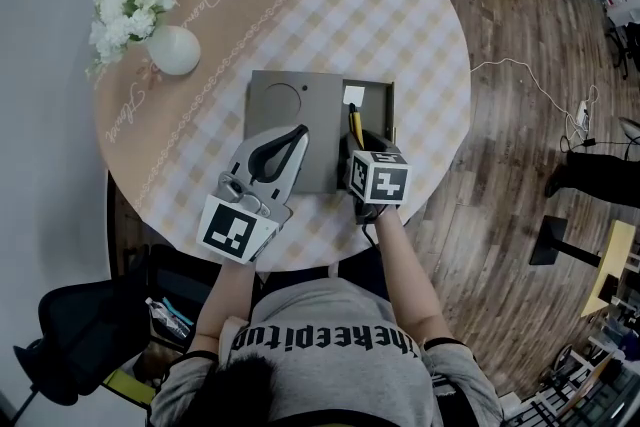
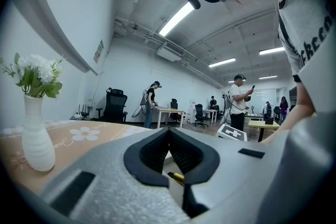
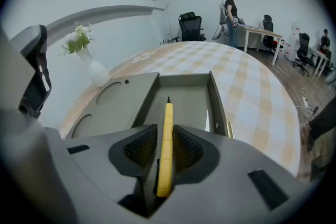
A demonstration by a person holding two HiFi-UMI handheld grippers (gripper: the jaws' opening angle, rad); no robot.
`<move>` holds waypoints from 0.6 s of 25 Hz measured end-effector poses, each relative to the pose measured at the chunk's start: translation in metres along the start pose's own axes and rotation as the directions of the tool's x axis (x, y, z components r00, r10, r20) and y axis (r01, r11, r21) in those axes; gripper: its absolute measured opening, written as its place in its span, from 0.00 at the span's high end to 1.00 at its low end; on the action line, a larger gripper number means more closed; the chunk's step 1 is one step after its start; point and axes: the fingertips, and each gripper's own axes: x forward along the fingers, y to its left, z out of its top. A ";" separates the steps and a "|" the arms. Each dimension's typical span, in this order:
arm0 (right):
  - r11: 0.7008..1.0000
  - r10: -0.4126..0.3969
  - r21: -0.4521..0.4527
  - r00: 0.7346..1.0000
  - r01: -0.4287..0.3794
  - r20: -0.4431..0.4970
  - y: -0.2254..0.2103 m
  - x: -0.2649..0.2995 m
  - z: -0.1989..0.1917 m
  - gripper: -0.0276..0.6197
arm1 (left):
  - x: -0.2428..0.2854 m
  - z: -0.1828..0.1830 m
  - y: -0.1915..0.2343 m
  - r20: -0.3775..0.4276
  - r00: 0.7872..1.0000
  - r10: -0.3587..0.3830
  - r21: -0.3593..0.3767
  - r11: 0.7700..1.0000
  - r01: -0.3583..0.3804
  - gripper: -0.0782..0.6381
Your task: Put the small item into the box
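Observation:
A slim yellow pen-like item (image 3: 168,113) lies between the pads of my right gripper (image 3: 166,157), its dark tip pointing into the open tray of the grey box (image 3: 184,93). The jaws stand open, narrow gaps either side of the item. In the head view the right gripper (image 1: 358,143) tilts down over the tray's near end, and the yellow item (image 1: 355,125) shows inside the box (image 1: 385,105). My left gripper (image 1: 301,132) lies level on the box's flat lid (image 1: 285,100), fingertips together, nothing in it. Between its pads in the left gripper view (image 2: 169,150) a bit of the yellow item (image 2: 177,177) shows.
The box sits on a round table with a checked cloth (image 1: 400,15). A white vase (image 1: 173,51) with white flowers stands at the back left. A small white piece (image 1: 353,96) lies at the tray's far end. People, desks and chairs stand far off in the room.

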 end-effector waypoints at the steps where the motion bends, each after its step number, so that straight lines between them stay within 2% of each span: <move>1: 1.000 -0.004 -0.001 1.000 0.004 0.004 0.000 -0.001 0.001 0.80 | 0.000 0.000 0.000 -0.001 1.000 -0.001 0.004 1.000 0.001 0.87; 6: 1.000 -0.030 0.006 0.999 0.029 0.023 -0.002 -0.005 0.005 0.80 | 0.001 0.003 -0.002 0.011 1.000 -0.008 0.013 1.000 0.008 0.87; 8: 0.999 -0.041 0.015 0.999 0.041 0.025 -0.004 -0.005 0.006 0.83 | 0.000 0.000 -0.003 -0.011 1.000 -0.001 -0.011 1.000 0.001 0.87; 11: 0.998 -0.055 0.034 0.998 0.054 0.027 -0.007 -0.005 0.005 0.84 | -0.001 0.000 -0.002 -0.002 1.000 -0.001 0.009 1.000 0.001 0.87; 15: 0.997 -0.070 0.037 0.997 0.068 0.042 -0.009 -0.006 0.006 0.87 | -0.003 0.001 -0.002 -0.005 1.000 0.003 0.001 1.000 -0.003 0.87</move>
